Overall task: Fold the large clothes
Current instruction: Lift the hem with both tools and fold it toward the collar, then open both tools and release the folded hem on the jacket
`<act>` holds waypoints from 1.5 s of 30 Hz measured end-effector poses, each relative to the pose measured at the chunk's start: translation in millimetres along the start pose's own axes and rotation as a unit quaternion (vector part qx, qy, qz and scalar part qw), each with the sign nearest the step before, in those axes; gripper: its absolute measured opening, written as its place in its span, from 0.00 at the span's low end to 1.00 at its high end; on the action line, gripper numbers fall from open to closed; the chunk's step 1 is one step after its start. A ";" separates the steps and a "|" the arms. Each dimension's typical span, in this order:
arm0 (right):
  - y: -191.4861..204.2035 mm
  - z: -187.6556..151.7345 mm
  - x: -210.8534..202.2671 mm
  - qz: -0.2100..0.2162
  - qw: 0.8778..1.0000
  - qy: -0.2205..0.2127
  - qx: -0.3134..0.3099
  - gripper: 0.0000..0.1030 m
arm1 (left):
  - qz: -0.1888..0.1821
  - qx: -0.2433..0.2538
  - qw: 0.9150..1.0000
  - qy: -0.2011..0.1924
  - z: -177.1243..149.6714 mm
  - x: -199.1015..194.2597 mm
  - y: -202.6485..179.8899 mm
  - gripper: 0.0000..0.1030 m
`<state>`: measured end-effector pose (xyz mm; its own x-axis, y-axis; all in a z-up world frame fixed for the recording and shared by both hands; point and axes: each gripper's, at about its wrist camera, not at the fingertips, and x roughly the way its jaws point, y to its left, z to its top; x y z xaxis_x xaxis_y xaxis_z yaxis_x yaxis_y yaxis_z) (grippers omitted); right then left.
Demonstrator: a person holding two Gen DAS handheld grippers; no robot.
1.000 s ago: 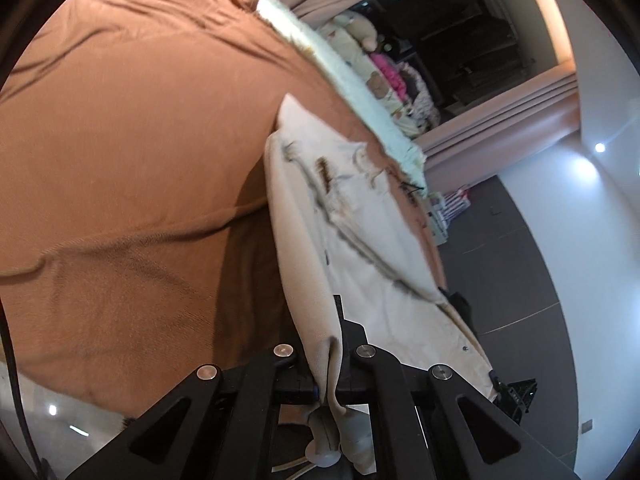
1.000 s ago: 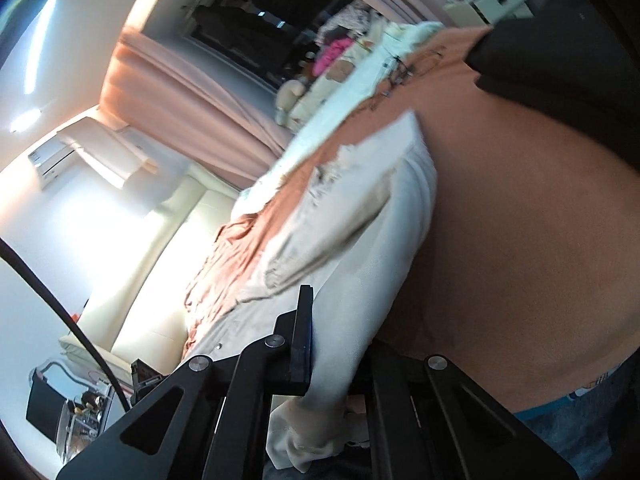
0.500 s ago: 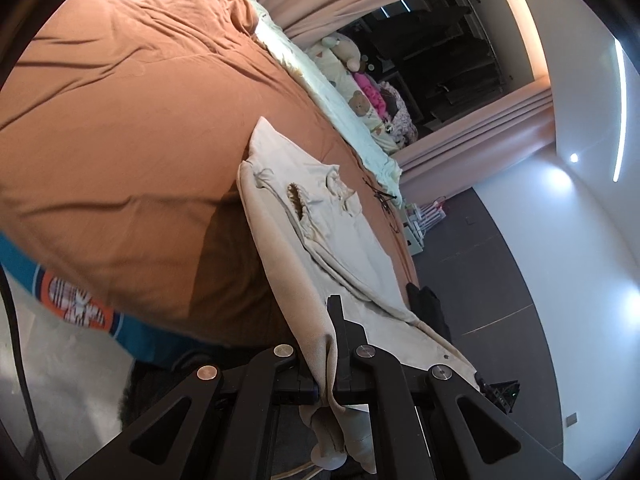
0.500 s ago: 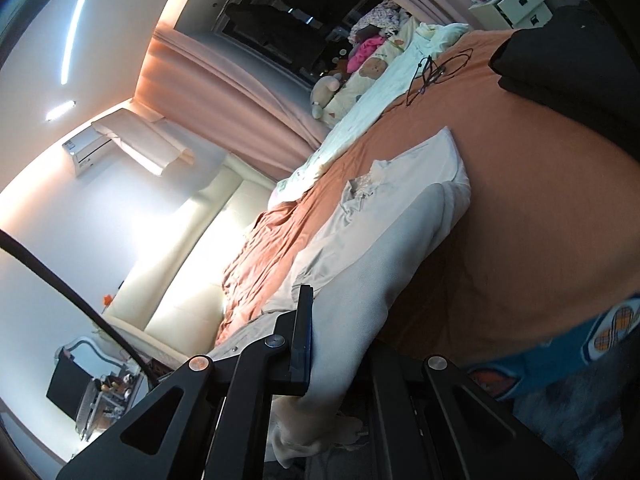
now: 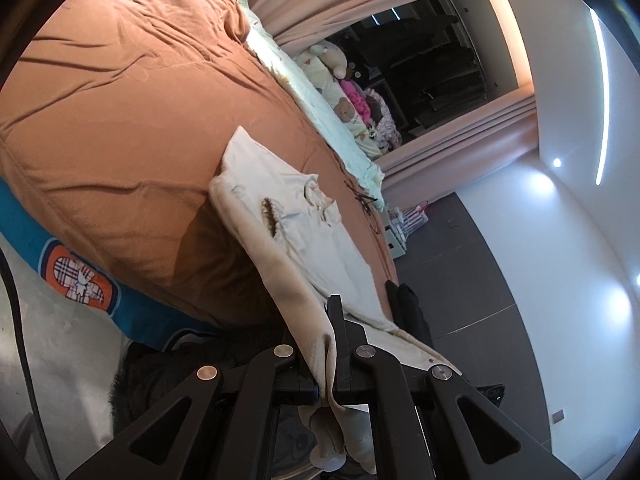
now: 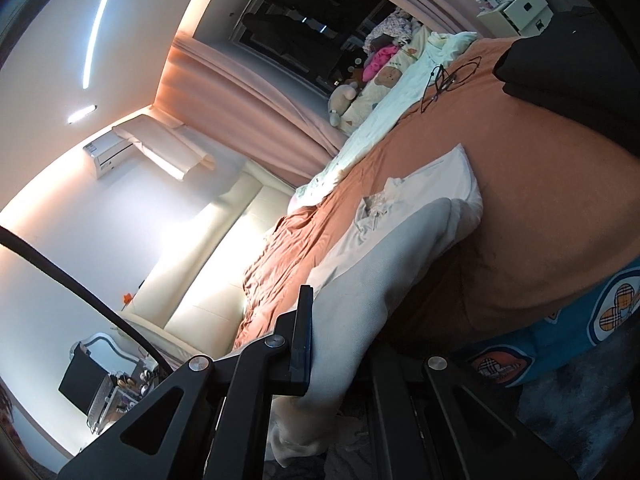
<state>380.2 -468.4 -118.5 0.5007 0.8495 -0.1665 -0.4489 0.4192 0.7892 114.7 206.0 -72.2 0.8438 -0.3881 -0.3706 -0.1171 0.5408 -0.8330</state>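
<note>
Garment (image 5: 320, 240) now farther off bed (image 5: 120, 120)

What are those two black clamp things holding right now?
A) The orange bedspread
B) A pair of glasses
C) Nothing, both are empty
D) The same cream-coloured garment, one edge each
D: the left gripper and the right gripper are each shut on cream garment fabric, which stretches from them onto the orange bedspread.

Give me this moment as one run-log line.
left gripper: shut on cream garment | right gripper: shut on same garment | far end on orange bedspread | fold unfinished
</note>
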 end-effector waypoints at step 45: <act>-31.5 175.7 320.2 -0.180 0.983 0.041 -0.015 0.04 | 0.150 -0.005 0.988 0.041 231.5 288.5 58.8 0.08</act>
<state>684.6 -265.9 -92.7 0.5701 0.6665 -0.4804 -0.2757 0.7060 0.6523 472.5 298.5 -132.9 0.7251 -0.2711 -0.6331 -0.3612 0.6330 -0.6847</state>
